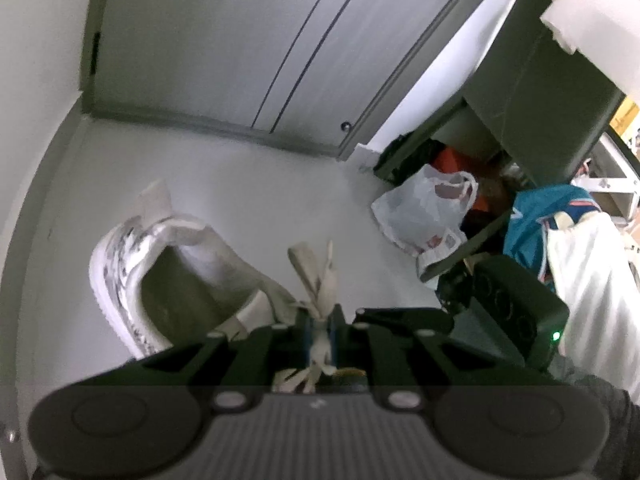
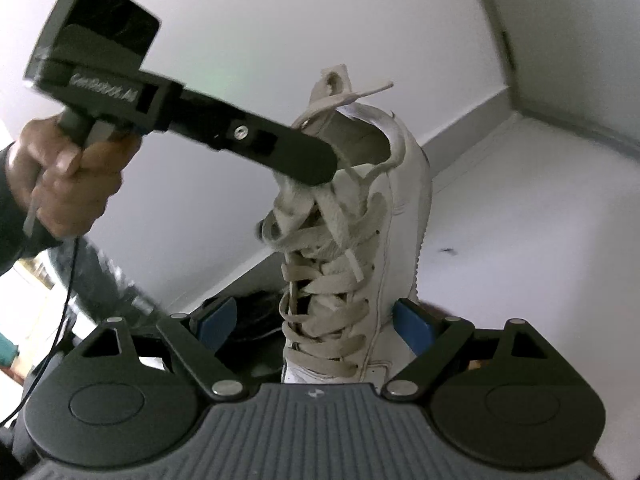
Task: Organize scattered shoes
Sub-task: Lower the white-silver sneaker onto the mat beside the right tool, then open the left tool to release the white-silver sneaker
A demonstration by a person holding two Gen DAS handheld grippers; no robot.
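White floor beneath left claw (image 1: pixel 320 330) pinching laces (image 1: pixel 316 280).

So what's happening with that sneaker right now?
The left gripper is shut on the laces of a white sneaker and carries it by them above the pale floor. The right gripper stands open around the shoe's front, its blue pads on either side and not pressing. A white plastic bag and clutter sit off to the side.
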